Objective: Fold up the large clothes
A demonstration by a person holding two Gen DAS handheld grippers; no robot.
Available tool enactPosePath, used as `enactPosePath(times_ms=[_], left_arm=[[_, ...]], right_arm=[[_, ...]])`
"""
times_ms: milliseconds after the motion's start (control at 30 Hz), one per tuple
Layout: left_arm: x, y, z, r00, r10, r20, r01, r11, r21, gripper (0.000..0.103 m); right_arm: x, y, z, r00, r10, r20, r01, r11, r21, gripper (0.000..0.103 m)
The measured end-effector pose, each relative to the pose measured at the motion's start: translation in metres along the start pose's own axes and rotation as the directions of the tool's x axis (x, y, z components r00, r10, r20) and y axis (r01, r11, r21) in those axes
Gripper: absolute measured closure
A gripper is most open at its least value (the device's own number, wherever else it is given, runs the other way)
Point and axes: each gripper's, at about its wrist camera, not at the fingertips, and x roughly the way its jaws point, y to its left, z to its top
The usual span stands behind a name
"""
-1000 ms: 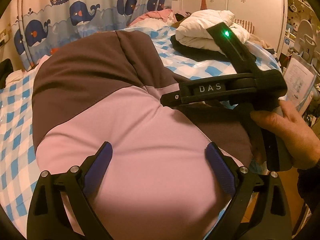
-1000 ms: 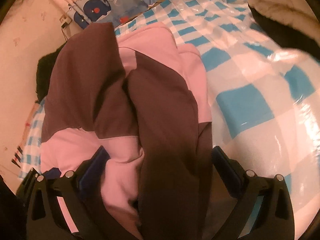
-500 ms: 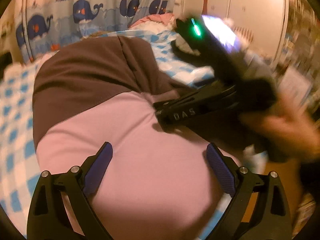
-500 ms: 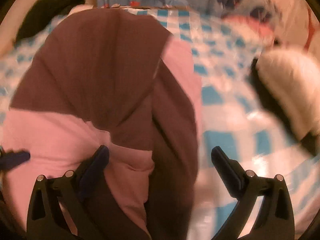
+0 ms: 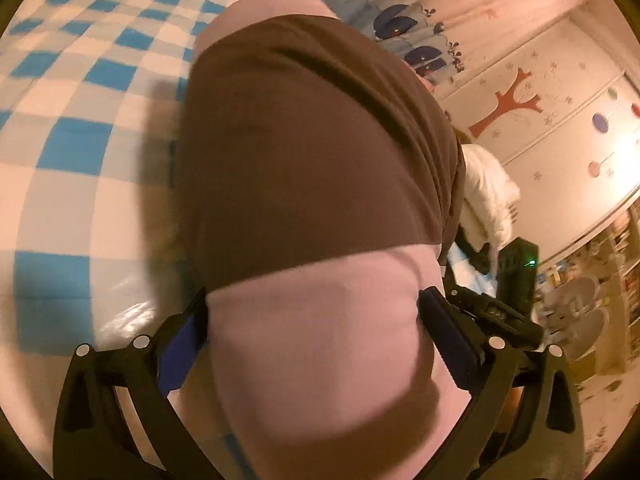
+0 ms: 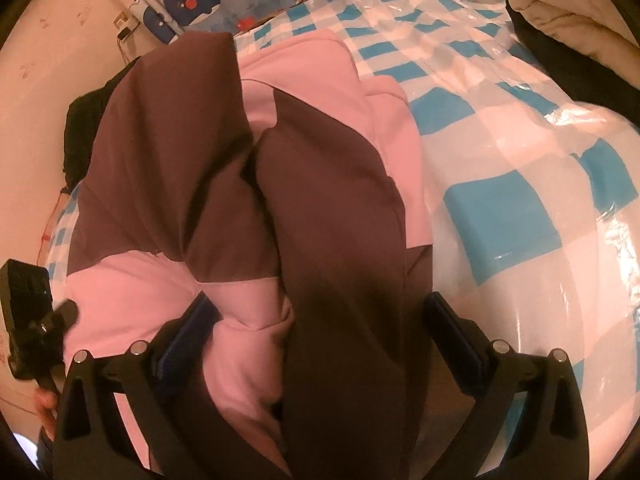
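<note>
A large pink and dark brown garment [image 5: 304,200] lies bunched on a blue-and-white checked bed cover [image 5: 68,132]. My left gripper [image 5: 316,324] is open, its fingers astride the garment's pink end. The right gripper's body shows at the right in the left wrist view [image 5: 504,312]. In the right wrist view the garment [image 6: 248,184] lies in lengthwise folds. My right gripper [image 6: 320,328] is open, its fingers on either side of the near folds. The left gripper's body shows at the left edge [image 6: 28,312].
A cream padded jacket [image 5: 484,192] lies on dark cloth at the far side of the bed, also seen in the right wrist view [image 6: 568,4]. A whale-print curtain [image 6: 188,0] hangs behind the bed. Shelves [image 5: 612,264] stand at the right.
My left gripper has swung left and rolled, so the garment now runs away from it lengthwise. My right gripper swung and came back over the folds. Both stayed open.
</note>
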Motion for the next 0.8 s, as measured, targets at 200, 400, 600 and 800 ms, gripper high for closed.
enactPosePath(times_ms=[200,400,600,800], left_arm=[[-0.022,-0.011,0.001,1.0,0.023,0.016,-0.024,0.998,0.062,0.007],[-0.114,0.039,0.019,0.99,0.097,0.105,-0.098,0.995,0.01,0.007],[-0.191,0.125,0.033,0.967,0.199,0.157,-0.184,0.978,-0.102,0.008],[-0.234,0.18,0.014,0.946,0.25,0.206,-0.198,0.949,-0.244,0.008]], right_arm=[[0.013,0.016,-0.012,0.989,0.146,0.016,-0.147,0.986,0.085,0.005],[0.067,0.106,-0.013,0.965,0.251,-0.073,-0.247,0.967,0.062,0.005],[0.127,0.223,-0.013,0.958,0.258,-0.129,-0.263,0.964,-0.026,0.005],[0.143,0.271,-0.026,0.95,0.287,-0.125,-0.298,0.951,-0.086,0.005]])
